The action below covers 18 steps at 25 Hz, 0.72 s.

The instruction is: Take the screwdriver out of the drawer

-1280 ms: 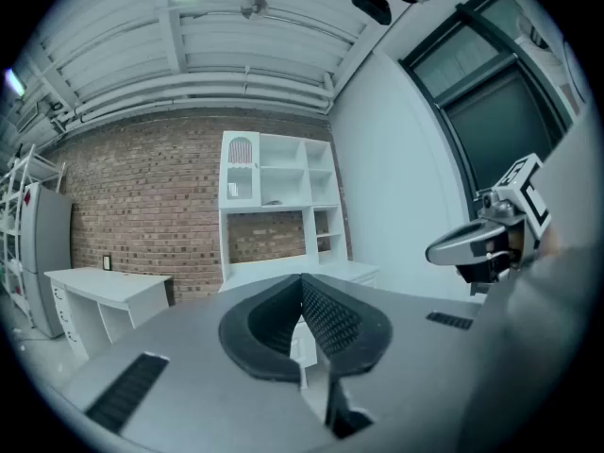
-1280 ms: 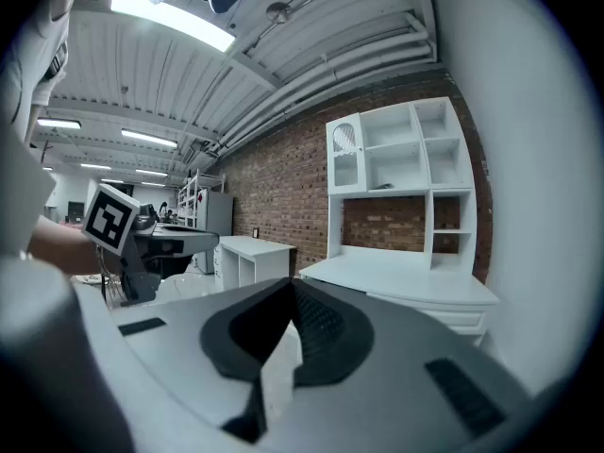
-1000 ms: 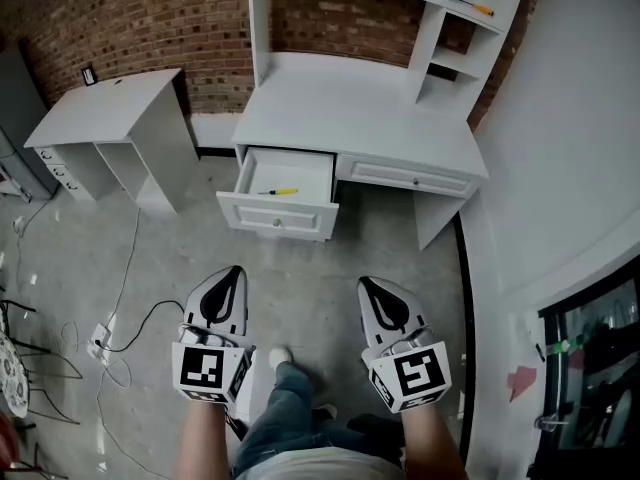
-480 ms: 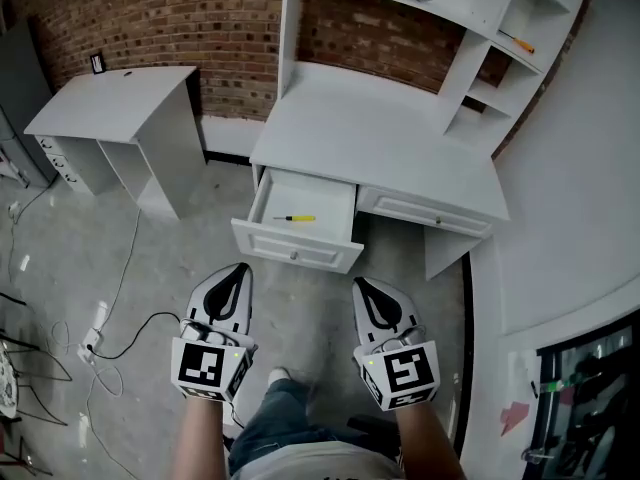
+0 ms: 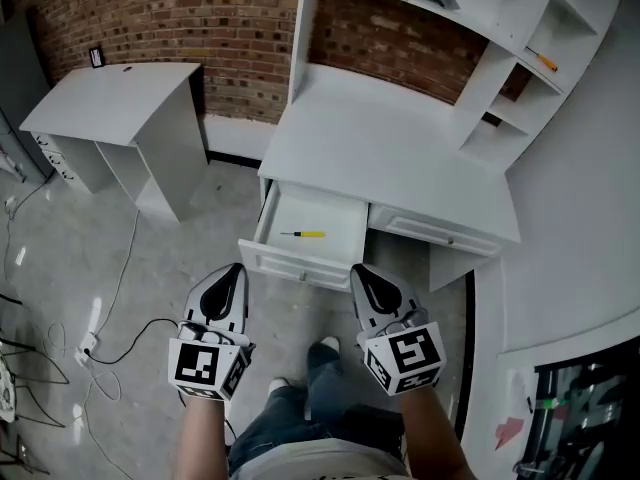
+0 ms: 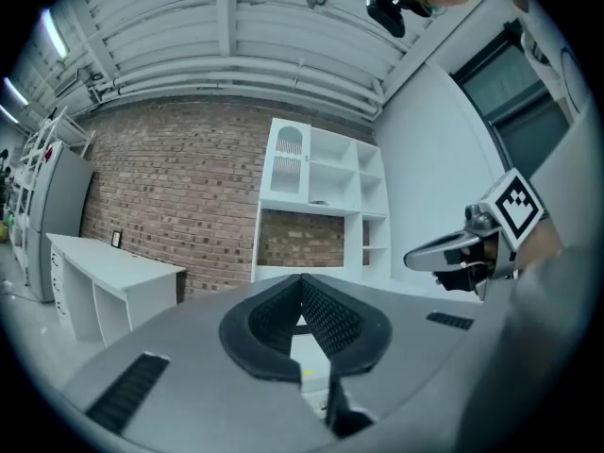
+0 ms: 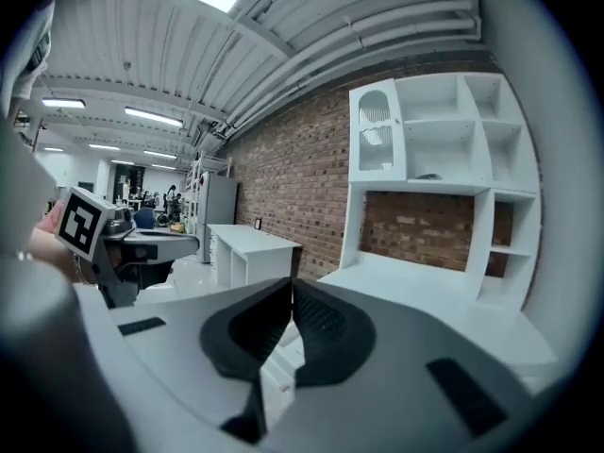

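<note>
Brick made the wall (image 5: 200, 18) behind the white desk (image 5: 390, 153), and grey concrete floor (image 5: 150, 238) lay in front of the desk and to its left. A white shelf unit (image 5: 480, 18) stood on the back of the desk top. A smaller white table (image 5: 110, 98) stood to the left of the desk, apart from it.

Under the desk top, on its left side, the drawer (image 5: 295, 265) was pulled out and open. A second drawer (image 5: 440, 233) beside it, on the right side of the desk, was closed.

The person's legs (image 5: 300, 423) in jeans were on the floor in front of the desk.

The left gripper (image 5: 237, 268) was in front of the desk, near the left corner of the drawer front. Its own view showed its jaws closed tip to tip, with nothing between them. The right gripper (image 5: 357, 270) was also in front of the desk, near the right corner of the drawer front. Its jaws were closed in the same way and held nothing. Both grippers pointed toward the desk and neither touched it.

A thin cable (image 5: 116, 278) ran over the floor to the left of the desk.

The screwdriver (image 5: 303, 234), with a yellow handle and a dark shaft, lay flat on the bottom of the drawer, near its middle, with the shaft pointing to the left. It was apart from both grippers.

A small orange tool (image 5: 545, 61) lay on a right shelf above the desk.
</note>
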Tool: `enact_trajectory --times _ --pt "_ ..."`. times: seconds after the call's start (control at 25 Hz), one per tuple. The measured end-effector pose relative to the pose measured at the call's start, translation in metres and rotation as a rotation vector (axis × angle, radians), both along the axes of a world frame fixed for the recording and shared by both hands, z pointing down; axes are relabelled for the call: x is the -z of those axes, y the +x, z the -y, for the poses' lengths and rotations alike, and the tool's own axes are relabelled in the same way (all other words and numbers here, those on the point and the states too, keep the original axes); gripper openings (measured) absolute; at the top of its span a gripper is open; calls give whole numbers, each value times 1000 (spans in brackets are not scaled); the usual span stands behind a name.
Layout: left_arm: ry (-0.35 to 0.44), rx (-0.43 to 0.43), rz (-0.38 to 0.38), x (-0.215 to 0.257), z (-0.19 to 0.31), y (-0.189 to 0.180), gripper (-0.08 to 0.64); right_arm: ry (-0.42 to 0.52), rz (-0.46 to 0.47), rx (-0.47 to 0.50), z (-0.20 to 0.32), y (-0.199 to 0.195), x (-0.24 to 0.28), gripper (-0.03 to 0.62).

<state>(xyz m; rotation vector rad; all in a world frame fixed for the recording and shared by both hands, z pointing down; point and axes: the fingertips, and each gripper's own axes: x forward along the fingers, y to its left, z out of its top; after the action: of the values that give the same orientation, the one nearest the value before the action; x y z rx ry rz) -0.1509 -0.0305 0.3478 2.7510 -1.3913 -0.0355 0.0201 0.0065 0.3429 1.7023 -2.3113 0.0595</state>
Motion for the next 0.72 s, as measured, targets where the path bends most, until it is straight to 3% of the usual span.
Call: enact_trajectory --times 0.12,0.28,0.48,0.72 --pt "-6 18 35 -8 22 0 12 -92 -31 61 30 3 -26 19" --pt "-54 57 48 -27 64 -2 12 -164 -57 137 78 6 -55 162" --pt "-112 108 44 -43 128 17 14 -250 -84 257 147 22 -86 285" --pt "-194 178 59 -75 194 38 25 -398 -156 397 218 41 -147 284"
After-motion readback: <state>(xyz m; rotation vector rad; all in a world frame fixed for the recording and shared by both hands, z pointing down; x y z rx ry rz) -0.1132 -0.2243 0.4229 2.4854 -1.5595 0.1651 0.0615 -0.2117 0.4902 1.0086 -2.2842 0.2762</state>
